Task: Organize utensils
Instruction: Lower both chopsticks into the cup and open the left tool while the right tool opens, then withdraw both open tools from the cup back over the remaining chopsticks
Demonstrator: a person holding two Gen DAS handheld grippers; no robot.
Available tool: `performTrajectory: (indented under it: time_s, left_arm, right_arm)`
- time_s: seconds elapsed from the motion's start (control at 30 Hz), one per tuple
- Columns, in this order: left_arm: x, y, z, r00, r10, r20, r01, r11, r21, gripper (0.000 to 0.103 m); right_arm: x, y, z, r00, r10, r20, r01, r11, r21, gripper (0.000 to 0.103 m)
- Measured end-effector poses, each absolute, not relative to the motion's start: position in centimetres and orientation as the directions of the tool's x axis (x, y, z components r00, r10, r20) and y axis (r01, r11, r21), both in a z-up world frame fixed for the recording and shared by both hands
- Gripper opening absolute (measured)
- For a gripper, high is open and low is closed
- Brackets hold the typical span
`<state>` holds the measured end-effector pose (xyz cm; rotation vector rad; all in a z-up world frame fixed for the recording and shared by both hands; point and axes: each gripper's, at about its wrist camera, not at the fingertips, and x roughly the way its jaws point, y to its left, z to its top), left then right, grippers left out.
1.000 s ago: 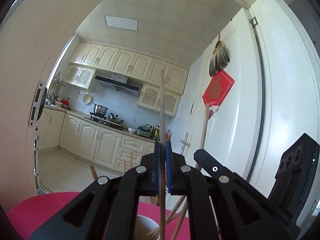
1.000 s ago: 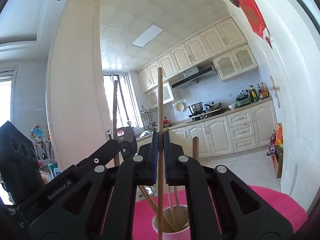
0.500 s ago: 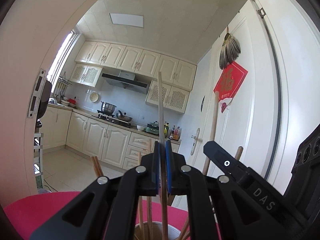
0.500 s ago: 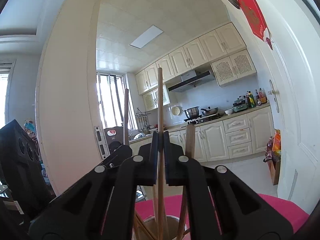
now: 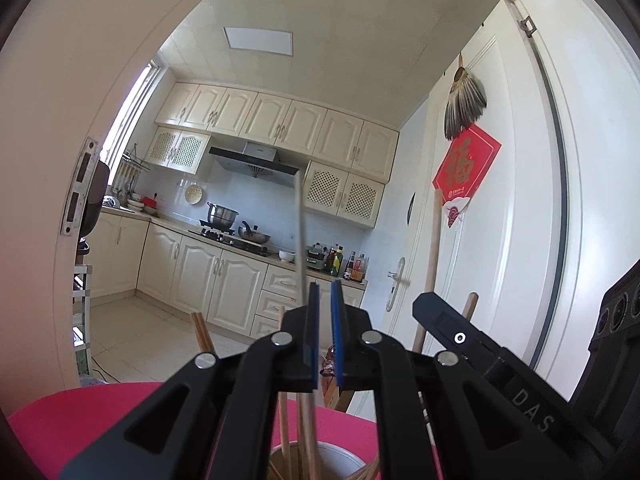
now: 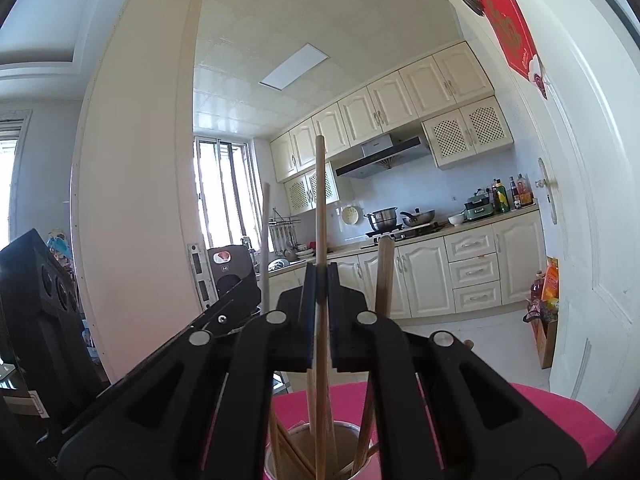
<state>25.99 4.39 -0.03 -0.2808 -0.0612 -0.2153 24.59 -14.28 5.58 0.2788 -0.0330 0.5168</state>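
Tongs: the left tongs [image 5: 325,300] stand released beside a pale chopstick [image 5: 301,232]; the right tongs [image 6: 321,280] grasp a wooden chopstick [image 6: 320,208] over a cup [image 6: 360,465] at 6 o'clock.

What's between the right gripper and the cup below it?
Only the wooden chopstick that the right gripper clamps, running down into the cup; the right wrist view shows it.

stove [image 5: 224,236]: pot [image 5: 222,213] and pan [image 5: 254,235] are seen on it | range hood [image 5: 252,159] is mounted above | bottles [image 5: 344,262] are stood right
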Motion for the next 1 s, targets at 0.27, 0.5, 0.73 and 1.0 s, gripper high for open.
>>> performTrajectory:
  time_s: [0.27,0.5,0.73,1.0]
  left_arm:
    - [26.2,4.6,-0.4,0.975,-0.218,0.042,0.221,0.934,-0.281,0.006]
    - [26.6,5.2,-0.8,0.976,-0.218,-0.005,0.207,0.93,-0.305,0.006]
    - [27.1,5.5,-1.3,0.972,-0.226,-0.059,0.195,0.924,-0.33,0.006]
    - [26.7,6.4,-0.7,0.971,-0.219,-0.096,0.173,0.922,-0.347,0.027]
  right_arm:
    - [24.5,-14.2,5.0,0.87,0.487,0.076,-0.49,0.834,0.254,0.006]
    - [24.8,-14.1,4.5,0.87,0.491,0.053,-0.486,0.834,0.26,0.006]
    - [25.6,-13.6,3.4,0.868,0.496,0.006,-0.481,0.838,0.258,0.006]
    - [25.2,-13.5,3.9,0.871,0.491,-0.005,-0.474,0.843,0.255,0.006]
